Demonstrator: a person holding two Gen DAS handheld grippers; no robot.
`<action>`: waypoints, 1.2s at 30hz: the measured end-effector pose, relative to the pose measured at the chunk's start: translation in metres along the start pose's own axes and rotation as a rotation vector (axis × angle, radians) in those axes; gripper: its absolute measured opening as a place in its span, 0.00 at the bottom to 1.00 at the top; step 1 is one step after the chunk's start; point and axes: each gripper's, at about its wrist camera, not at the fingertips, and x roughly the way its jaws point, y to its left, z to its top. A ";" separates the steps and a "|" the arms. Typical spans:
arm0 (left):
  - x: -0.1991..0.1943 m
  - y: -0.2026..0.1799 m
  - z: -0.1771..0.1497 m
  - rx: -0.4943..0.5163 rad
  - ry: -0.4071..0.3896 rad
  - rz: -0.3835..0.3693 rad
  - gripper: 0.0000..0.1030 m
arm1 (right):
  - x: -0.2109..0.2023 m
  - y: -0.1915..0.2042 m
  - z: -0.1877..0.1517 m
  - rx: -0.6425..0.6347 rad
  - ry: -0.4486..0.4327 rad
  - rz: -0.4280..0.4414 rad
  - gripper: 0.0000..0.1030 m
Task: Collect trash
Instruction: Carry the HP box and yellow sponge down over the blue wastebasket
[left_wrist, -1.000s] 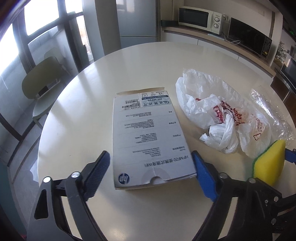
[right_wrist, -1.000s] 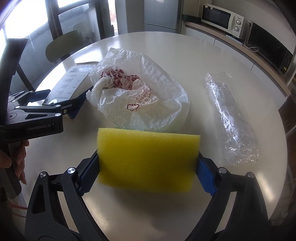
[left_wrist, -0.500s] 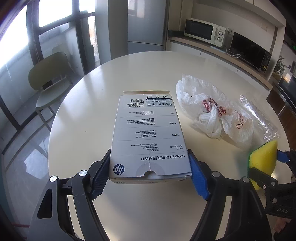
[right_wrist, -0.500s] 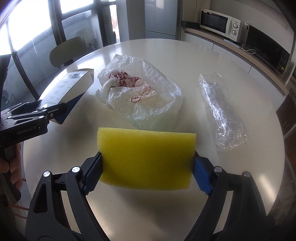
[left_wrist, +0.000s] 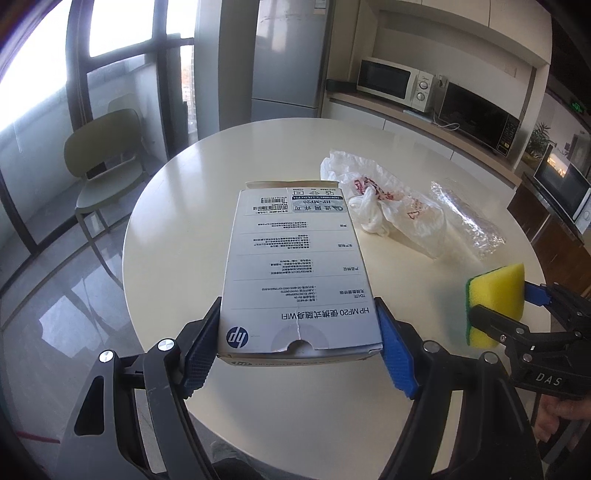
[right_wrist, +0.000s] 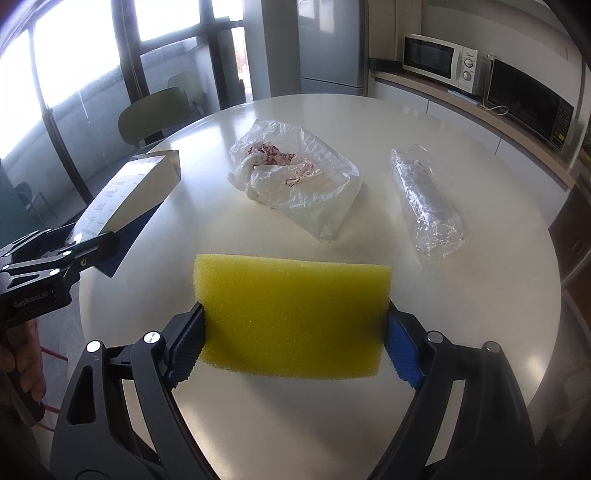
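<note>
My left gripper (left_wrist: 295, 343) is shut on a flat grey HP cardboard box (left_wrist: 295, 266) and holds it above the round white table (left_wrist: 258, 155). The box also shows in the right wrist view (right_wrist: 125, 195), tilted up off the table. My right gripper (right_wrist: 293, 343) is shut on a yellow sponge (right_wrist: 291, 314) with a green back, held above the table; it also shows in the left wrist view (left_wrist: 496, 302). A crumpled white plastic bag (right_wrist: 295, 181) with red print and a roll of clear plastic wrap (right_wrist: 424, 203) lie on the table.
A green chair (left_wrist: 107, 158) stands at the table's far left by the windows. A counter with a white microwave (left_wrist: 393, 83) and a black oven (left_wrist: 476, 118) runs behind the table. A fridge (left_wrist: 288, 55) stands at the back.
My left gripper closed on the box and lifted it off the table. Both grippers rose and pulled back from the table; the sponge stayed gripped in the right one.
</note>
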 end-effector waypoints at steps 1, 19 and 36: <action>-0.005 -0.003 -0.004 0.000 -0.005 -0.003 0.73 | -0.003 -0.001 -0.003 0.005 -0.006 0.007 0.77; -0.099 -0.014 -0.072 0.042 -0.079 -0.031 0.73 | -0.079 0.004 -0.079 0.001 -0.075 0.054 0.77; -0.134 -0.020 -0.156 0.037 -0.018 -0.177 0.73 | -0.108 0.016 -0.148 -0.048 -0.032 0.058 0.77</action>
